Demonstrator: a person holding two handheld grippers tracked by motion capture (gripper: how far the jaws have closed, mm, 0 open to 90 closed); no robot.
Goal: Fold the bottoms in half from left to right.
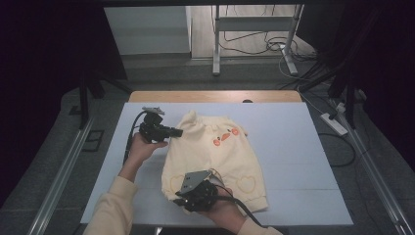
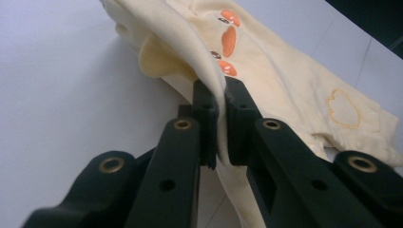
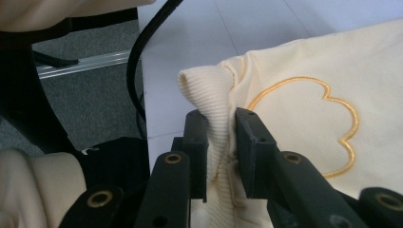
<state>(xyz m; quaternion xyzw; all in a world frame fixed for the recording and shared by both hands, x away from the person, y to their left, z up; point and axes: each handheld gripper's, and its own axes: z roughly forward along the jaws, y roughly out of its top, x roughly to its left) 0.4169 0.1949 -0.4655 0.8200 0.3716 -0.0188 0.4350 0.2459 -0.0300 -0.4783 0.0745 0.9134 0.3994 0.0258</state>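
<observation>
The cream trousers [image 1: 215, 161] lie flat on the white table [image 1: 303, 161]. The waistband edge is pinched by the left claw [image 2: 219, 118], a ribbed cuff by the right claw [image 3: 222, 142]. Both edges should probably be lifted evenly, kept taut.

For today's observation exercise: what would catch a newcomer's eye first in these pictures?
Probably the pale yellow baby trousers spread mid-table on the white sheet, with an orange duck face near the far waistband. Next, the two black grippers: the left gripper pinches a fold at the waist edge, and the right gripper clamps the ribbed cuff beside an embroidered outline.
</observation>
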